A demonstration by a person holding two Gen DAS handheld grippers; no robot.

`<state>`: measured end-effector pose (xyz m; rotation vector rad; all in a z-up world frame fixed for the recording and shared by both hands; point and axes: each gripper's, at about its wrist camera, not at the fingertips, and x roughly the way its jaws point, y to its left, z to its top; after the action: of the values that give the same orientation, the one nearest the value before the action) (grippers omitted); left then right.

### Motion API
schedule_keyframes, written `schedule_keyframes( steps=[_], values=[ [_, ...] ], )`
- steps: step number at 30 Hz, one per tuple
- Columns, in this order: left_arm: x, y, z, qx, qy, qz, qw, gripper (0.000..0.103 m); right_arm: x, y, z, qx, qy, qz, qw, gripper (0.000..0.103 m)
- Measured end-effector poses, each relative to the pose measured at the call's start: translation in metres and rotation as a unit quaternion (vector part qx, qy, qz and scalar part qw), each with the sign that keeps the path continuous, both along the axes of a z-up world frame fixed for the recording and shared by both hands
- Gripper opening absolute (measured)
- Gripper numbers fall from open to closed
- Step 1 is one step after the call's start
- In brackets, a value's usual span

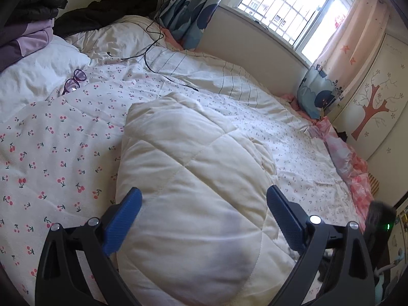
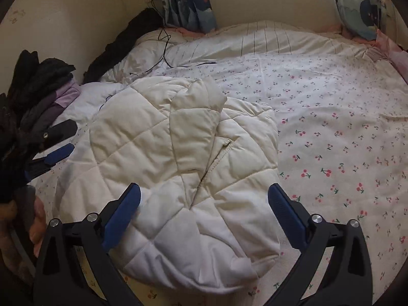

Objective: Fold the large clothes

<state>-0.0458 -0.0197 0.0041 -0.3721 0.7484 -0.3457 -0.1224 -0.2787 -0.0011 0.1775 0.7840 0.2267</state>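
Room: bedroom, a bed under a cherry-print quilt (image 2: 331,127), window beyond.
Garment: cream quilted jacket (image 2: 178,158) lies bundled mid-bed, long axis running away from both tongs.
Left gripper (image 1: 204,219): released, jaws spread astride the jacket's near end, hovering.
Right gripper (image 2: 204,216): released, spread above the near hem; neither looks clearly nearer.
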Motion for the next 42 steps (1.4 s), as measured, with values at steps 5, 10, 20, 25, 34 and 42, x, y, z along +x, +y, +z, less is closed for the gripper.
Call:
schedule_keyframes(
  steps=[5, 10, 20, 25, 34, 42],
  values=[
    [0.001, 0.001, 0.000, -0.009, 0.002, -0.001, 1.0000, 0.093, 0.003, 0.004, -0.049, 0.014, 0.076, 0.013, 0.997, 0.097],
    [0.000, 0.002, 0.002, -0.005, -0.002, -0.007, 1.0000, 0.093, -0.005, -0.008, -0.023, 0.026, 0.052, 0.002, 0.998, 0.097],
    [0.002, -0.006, -0.002, 0.002, 0.004, -0.013, 0.9999, 0.093, 0.124, -0.005, 0.037, 0.048, -0.024, -0.055, 0.997, 0.097],
    [0.005, -0.006, -0.004, 0.011, 0.006, -0.014, 0.9998, 0.093, 0.176, -0.022, -0.067, 0.115, 0.110, -0.058, 0.985, 0.097],
    [-0.004, -0.014, 0.006, 0.066, -0.024, 0.003, 0.9975, 0.095, 0.060, -0.013, -0.001, 0.042, -0.017, -0.030, 0.999, 0.096],
    [-0.019, -0.028, 0.012, 0.128, -0.056, 0.014, 0.9901, 0.096, 0.042, -0.018, -0.009, 0.040, 0.025, -0.028, 0.998, 0.096]
  ],
)
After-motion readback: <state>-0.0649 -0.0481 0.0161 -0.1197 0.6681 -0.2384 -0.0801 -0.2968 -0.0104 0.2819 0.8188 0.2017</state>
